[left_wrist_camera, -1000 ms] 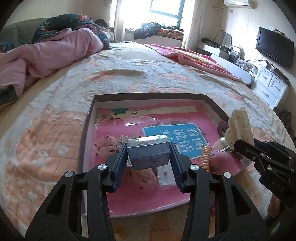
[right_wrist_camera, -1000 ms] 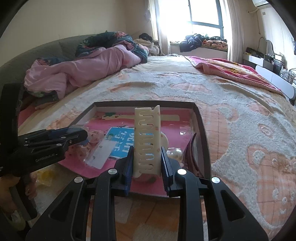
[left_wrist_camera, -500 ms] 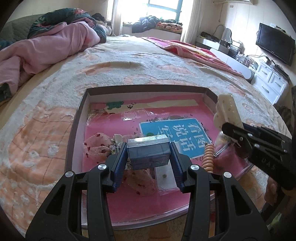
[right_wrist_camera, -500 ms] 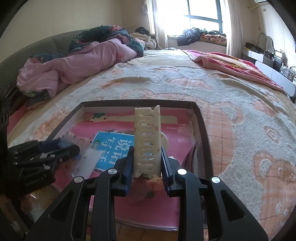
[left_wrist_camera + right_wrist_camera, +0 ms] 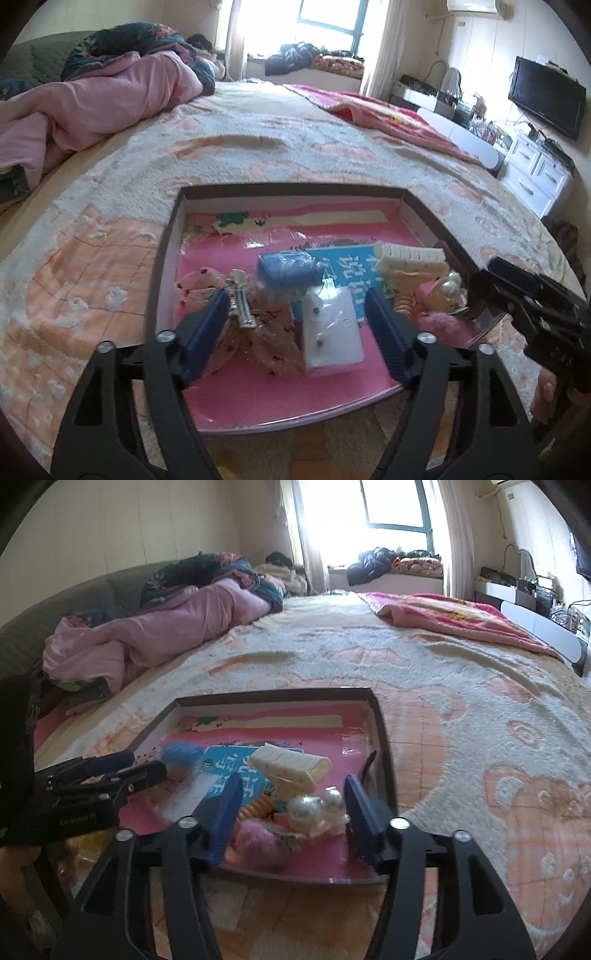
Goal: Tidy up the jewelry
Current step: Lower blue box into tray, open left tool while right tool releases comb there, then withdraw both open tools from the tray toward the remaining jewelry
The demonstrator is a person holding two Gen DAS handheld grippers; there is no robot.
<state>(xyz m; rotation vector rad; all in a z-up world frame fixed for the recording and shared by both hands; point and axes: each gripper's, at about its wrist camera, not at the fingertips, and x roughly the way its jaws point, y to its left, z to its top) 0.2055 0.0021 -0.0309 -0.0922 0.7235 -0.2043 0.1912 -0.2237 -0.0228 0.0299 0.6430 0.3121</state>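
Note:
A dark-rimmed shallow box [image 5: 168,258] with a pink floor lies on the bed and holds the jewelry. My left gripper [image 5: 297,332] is open over its near side. A small blue box [image 5: 288,267] lies just beyond it, blurred, beside a white earring card [image 5: 330,332] and a silver hair clip [image 5: 242,299]. My right gripper [image 5: 291,812] is open over the box's near right corner. The cream claw clip [image 5: 291,768] lies in the box past it, with pearl beads [image 5: 314,808], an orange coil tie [image 5: 256,806] and a pink pompom [image 5: 258,843].
The box [image 5: 384,746] sits on a fluffy peach and cream blanket [image 5: 461,757]. A pink quilt [image 5: 92,107] is heaped at the far left. A red blanket [image 5: 373,110] lies far right. Dresser and television [image 5: 546,96] stand beyond the bed.
Both grippers opened. The blue box left the left jaws and dropped into the box. The cream claw clip left the right jaws and lies on its side in the box.

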